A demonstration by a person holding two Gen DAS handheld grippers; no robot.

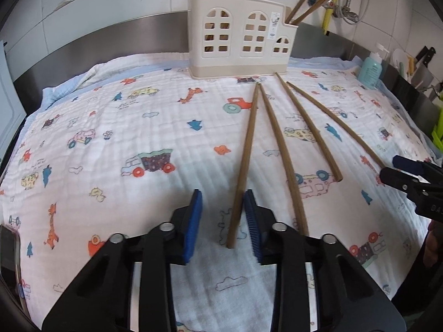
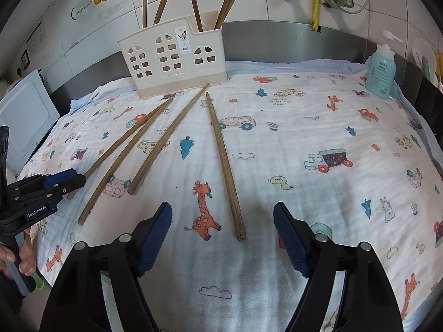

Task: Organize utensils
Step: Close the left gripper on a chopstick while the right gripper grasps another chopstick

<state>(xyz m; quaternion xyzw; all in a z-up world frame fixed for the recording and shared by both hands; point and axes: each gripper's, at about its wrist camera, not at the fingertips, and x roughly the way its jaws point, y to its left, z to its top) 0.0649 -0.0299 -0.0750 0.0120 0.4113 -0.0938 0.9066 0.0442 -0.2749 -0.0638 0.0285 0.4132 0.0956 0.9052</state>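
Observation:
Several brown wooden chopsticks lie fanned on a cartoon-print cloth (image 1: pixel 110 144) in front of a cream house-shaped utensil holder (image 1: pixel 238 38), which also shows in the right wrist view (image 2: pixel 171 61) with several chopsticks standing in it. My left gripper (image 1: pixel 223 196) is open, its blue pads either side of the near end of the leftmost chopstick (image 1: pixel 245 160), the right pad close against it. My right gripper (image 2: pixel 221 210) is open wide around the near end of the rightmost chopstick (image 2: pixel 224 160), not touching it.
A teal pump bottle (image 2: pixel 380 72) stands at the back right of the cloth. A steel backsplash and tiled wall with pipes run behind the holder. Knives and kitchen tools (image 1: pixel 423 66) stand at the far right. A white board (image 2: pixel 25 116) leans at the left.

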